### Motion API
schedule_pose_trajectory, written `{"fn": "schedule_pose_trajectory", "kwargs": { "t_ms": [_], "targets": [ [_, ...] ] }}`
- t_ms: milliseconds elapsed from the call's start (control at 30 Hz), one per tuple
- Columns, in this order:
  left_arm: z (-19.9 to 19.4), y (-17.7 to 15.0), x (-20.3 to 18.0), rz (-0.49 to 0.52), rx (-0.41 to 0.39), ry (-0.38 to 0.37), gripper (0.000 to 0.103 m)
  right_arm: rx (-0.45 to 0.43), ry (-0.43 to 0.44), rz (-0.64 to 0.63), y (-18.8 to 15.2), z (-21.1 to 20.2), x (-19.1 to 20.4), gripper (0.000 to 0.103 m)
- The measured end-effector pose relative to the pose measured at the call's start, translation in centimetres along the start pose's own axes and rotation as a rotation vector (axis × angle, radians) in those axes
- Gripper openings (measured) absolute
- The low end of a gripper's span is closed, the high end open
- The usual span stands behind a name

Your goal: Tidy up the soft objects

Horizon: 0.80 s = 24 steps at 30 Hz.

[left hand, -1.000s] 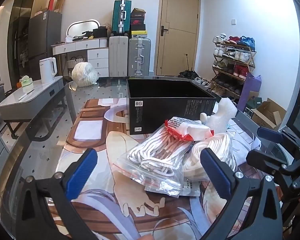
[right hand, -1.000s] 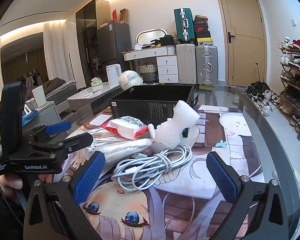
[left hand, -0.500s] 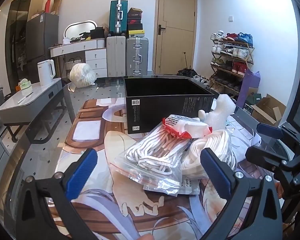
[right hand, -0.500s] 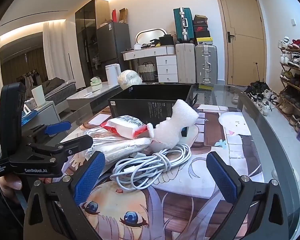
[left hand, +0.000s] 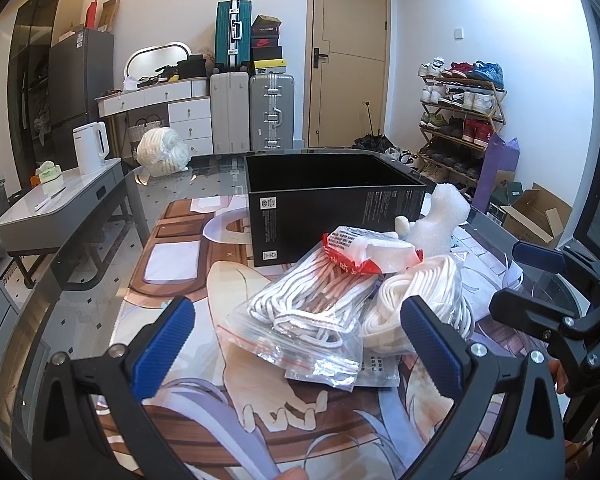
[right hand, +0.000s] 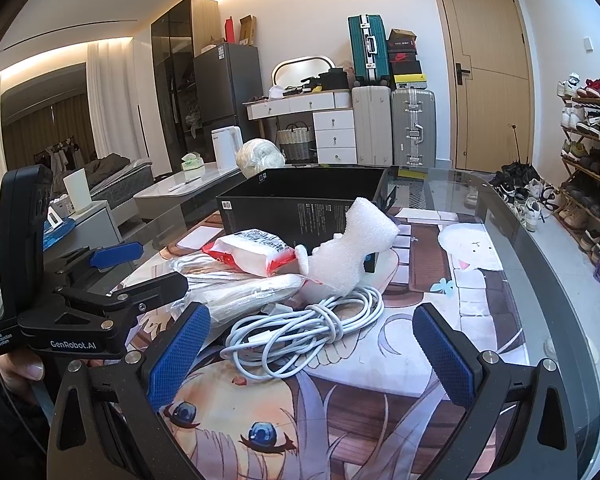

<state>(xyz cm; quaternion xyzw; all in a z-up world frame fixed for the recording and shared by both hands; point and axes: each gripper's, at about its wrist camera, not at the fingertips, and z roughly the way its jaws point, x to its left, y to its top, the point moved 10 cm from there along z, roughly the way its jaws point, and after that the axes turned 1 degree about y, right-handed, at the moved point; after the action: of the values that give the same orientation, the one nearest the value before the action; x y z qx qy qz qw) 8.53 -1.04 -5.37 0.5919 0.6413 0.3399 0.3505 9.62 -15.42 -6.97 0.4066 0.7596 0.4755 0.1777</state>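
Left tool (left hand: 296,338) and right tool (right hand: 310,350) both hover with fingers spread wide, gripping nothing, above the worktop (right hand: 540,280). Just beyond lies the pile: bagged cords (left hand: 308,312), a white cable (right hand: 300,328), a red-and-white packet (right hand: 256,250) and a foam piece (right hand: 356,248). Behind stands the open black box (left hand: 332,204), its floor hidden.

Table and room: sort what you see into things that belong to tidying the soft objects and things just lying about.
Belongs to the job:
black box
bagged rope
red-and-white packet
white foam piece
white cable coil
left gripper, right gripper, both open

Just lying about:
suitcases
kettle
shoe rack
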Motion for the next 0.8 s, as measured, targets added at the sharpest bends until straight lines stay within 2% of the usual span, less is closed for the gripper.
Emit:
{"fn": "schedule_pose_trajectory", "kwargs": {
  "t_ms": [800],
  "targets": [
    [0.19,0.09,-0.05,0.009,0.003,-0.004,0.103,0.002,0.001,0.001,0.0,0.2,-0.04,0.103]
  ]
}}
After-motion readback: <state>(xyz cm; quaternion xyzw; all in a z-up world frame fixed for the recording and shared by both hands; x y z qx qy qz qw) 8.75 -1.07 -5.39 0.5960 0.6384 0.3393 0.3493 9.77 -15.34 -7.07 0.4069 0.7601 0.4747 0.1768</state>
